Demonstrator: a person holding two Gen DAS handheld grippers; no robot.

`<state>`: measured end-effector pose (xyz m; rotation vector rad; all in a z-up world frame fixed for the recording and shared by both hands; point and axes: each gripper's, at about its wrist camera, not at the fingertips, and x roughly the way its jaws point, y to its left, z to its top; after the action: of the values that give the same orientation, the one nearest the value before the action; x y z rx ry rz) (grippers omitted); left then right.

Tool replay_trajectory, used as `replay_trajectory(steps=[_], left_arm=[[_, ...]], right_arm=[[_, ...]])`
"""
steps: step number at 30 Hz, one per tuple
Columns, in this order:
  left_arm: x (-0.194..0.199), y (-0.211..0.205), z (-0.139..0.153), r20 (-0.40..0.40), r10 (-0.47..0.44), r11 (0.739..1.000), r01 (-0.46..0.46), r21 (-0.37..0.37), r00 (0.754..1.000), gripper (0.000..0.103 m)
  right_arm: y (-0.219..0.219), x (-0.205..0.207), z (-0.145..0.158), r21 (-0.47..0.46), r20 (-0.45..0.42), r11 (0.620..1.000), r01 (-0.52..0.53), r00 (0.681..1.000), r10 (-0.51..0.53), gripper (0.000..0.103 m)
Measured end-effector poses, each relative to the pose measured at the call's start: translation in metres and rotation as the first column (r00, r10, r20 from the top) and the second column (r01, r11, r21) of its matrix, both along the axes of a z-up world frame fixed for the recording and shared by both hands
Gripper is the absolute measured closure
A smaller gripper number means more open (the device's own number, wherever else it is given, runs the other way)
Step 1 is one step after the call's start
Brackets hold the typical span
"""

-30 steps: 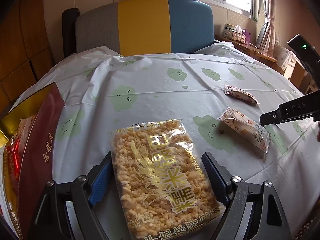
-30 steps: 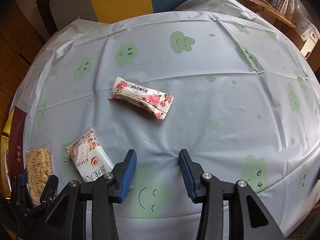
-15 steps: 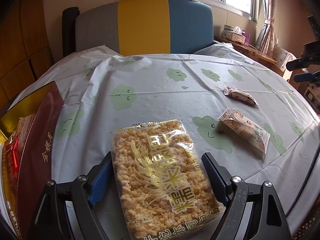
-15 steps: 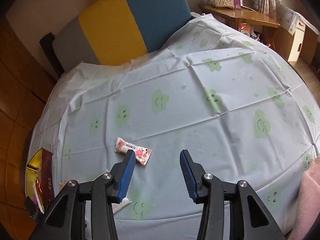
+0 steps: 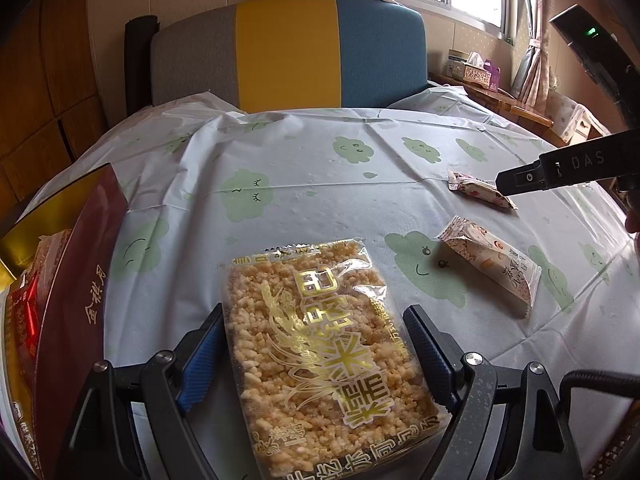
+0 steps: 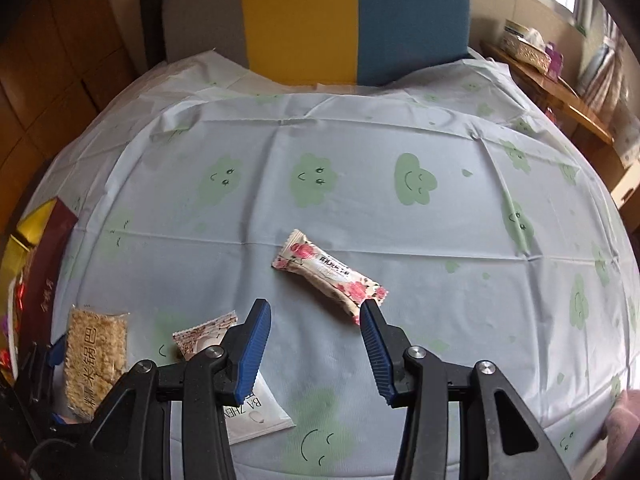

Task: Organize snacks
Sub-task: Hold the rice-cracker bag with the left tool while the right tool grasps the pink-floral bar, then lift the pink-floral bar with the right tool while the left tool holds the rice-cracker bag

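Observation:
A clear packet of golden rice crackers (image 5: 320,356) sits between the fingers of my left gripper (image 5: 314,320), whose blue pads touch both long edges; it also shows as the rice cracker packet (image 6: 96,356). My right gripper (image 6: 314,306) hovers open over the tablecloth with nothing between its fingers. A rose-print bar (image 6: 328,276) lies just beyond its right fingertip. A white snack packet (image 6: 200,334) lies partly under its left finger. In the left wrist view the rose-print bar (image 5: 480,194) and white packet (image 5: 492,264) lie to the right, with a black right finger (image 5: 532,178) over the bar.
A dark red and gold box (image 5: 72,280) holding snacks stands open at the table's left edge. A grey, yellow and blue chair (image 5: 288,52) backs the round table with its cloud-print cloth (image 6: 360,140). A wooden side table (image 6: 560,92) stands at the right. A pink sleeve (image 6: 624,420) shows low right.
The right gripper rose and pulled back from the table, then came down again close to the rose-print bar. The left gripper and the rice cracker packet have not moved.

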<state>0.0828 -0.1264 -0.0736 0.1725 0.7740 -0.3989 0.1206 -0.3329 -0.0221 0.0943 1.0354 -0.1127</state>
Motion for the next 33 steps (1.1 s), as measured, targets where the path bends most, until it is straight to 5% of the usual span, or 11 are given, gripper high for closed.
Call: replay_trajectory(steps=[16,26,28,29,33], left_arm=[[0.0,0.0,0.0,-0.004,-0.002,1.0,0.002,-0.01,1.0,0.017],[0.001,0.003,-0.001,-0.006,-0.01,1.0,0.009,-0.025,1.0,0.017],[0.001,0.004,-0.001,-0.006,-0.011,1.0,0.011,-0.028,1.0,0.017],[0.001,0.004,-0.001,-0.005,-0.011,1.0,0.011,-0.029,1.0,0.017],[0.002,0.005,-0.002,-0.006,-0.012,0.999,0.012,-0.034,1.0,0.017]], right_arm=[[-0.011,0.01,-0.007,-0.004,-0.038,1.0,0.014,0.999,-0.014,0.056],[0.003,0.07,-0.029,-0.095,-0.199,0.975,-0.201,0.963,0.179,0.056],[-0.001,0.073,-0.035,-0.085,-0.223,0.977,-0.196,0.959,0.173,0.066],[-0.003,0.07,-0.035,-0.052,-0.216,0.98,-0.192,0.96,0.176,0.079],[-0.001,0.046,-0.035,-0.09,-0.246,0.973,-0.213,0.951,0.186,0.08]])
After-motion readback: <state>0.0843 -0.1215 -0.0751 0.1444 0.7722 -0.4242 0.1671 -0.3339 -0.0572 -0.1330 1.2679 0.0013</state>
